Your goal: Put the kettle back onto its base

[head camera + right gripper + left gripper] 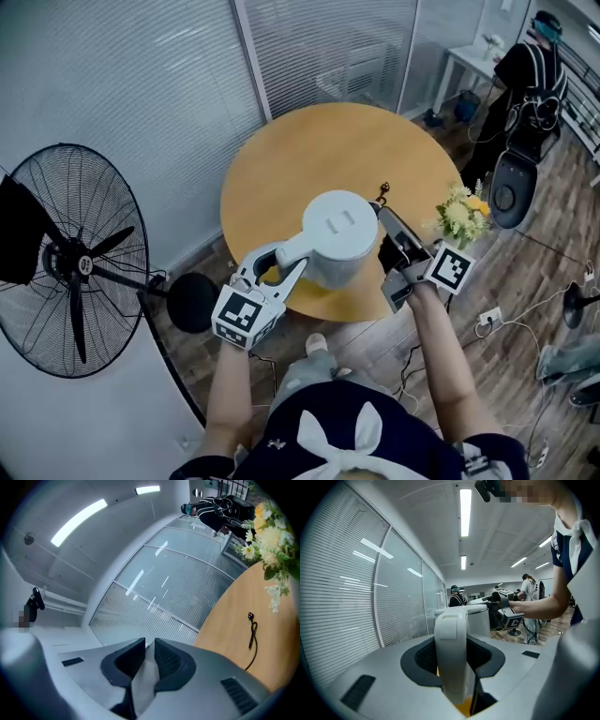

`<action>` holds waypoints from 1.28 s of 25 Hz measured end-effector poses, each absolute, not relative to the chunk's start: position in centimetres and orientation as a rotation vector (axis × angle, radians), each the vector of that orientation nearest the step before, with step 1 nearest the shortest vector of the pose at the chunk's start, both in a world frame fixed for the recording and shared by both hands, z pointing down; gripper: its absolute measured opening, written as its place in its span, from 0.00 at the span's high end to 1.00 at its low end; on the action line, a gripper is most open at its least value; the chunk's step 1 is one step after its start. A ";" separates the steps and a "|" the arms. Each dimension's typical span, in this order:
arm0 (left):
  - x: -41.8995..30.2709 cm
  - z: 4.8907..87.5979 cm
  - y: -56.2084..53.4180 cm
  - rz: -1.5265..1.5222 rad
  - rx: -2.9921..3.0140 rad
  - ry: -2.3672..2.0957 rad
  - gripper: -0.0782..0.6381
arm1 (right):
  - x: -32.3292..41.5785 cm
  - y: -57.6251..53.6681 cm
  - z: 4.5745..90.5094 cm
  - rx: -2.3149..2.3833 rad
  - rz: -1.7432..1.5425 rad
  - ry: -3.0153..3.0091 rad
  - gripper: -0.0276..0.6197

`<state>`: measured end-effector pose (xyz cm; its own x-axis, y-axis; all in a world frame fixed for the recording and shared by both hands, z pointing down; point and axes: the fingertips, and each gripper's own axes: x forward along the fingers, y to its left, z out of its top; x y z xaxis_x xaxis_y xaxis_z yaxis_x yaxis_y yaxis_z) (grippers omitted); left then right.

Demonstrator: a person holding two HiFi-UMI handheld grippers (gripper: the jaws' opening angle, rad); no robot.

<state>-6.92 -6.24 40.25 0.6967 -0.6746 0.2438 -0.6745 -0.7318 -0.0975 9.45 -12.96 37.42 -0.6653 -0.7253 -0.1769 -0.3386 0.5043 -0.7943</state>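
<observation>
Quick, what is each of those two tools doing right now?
Left tool: closed on the handle of the kettle.
Right tool: closed on a white edge of the same kettle.

The kettle [339,234] sits over the surface [281,159], so whatever's under it is hidden from above. Between the right gripper [149,646] fingers there's just a white sliver of kettle, and I can't tell which part. The fan [70,262] gets clipped at the left edge, and the flowers [272,536] run off the right.
</observation>
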 end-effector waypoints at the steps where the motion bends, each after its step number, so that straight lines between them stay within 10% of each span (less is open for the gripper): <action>1: -7.1 40.2 -6.7 -0.414 -2.895 1.146 0.67 | 9.3 -13.3 37.3 -0.874 -1.031 2.251 0.87; 32: -9.0 40.7 -15.5 -0.375 -2.926 1.120 0.67 | 7.5 -22.0 37.6 -0.933 -1.037 2.229 0.88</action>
<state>-8.97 -15.45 40.67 0.7196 -0.6568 0.2253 -0.6600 -0.7478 -0.0719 7.55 -21.97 37.63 -0.6364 -0.7560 -0.1534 -0.3695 0.4733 -0.7997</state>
